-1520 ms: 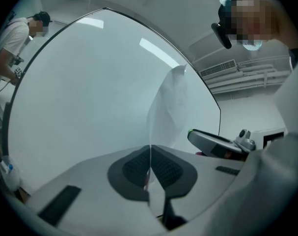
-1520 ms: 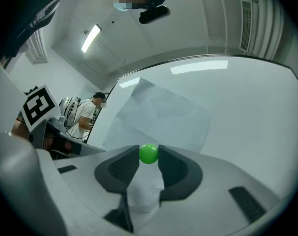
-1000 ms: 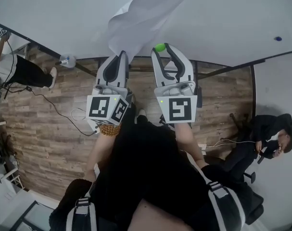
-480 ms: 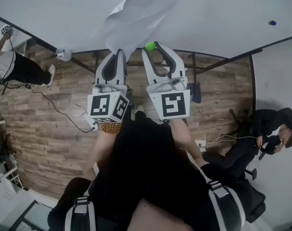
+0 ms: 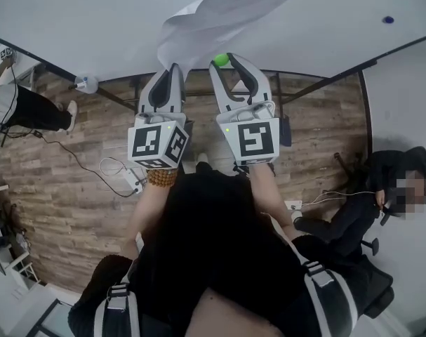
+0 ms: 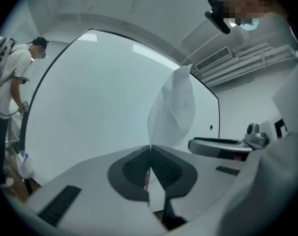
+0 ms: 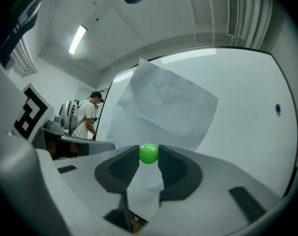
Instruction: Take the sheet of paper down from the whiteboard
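The white sheet of paper hangs free in front of the whiteboard, crumpled and bowed. My left gripper is shut on its lower edge; in the left gripper view the paper rises from between the closed pads of that gripper. My right gripper sits just to its right, shut on a small green ball. In the right gripper view the green ball is pinched at the tips of the right gripper, with the paper behind it.
A small blue magnet is stuck on the whiteboard at the far right. One person stands at the board's left end and another sits at the right. Cables run over the wooden floor.
Both grippers have shifted a little together, still holding the paper and the green ball. The paper's free upper end has swung over to the right.
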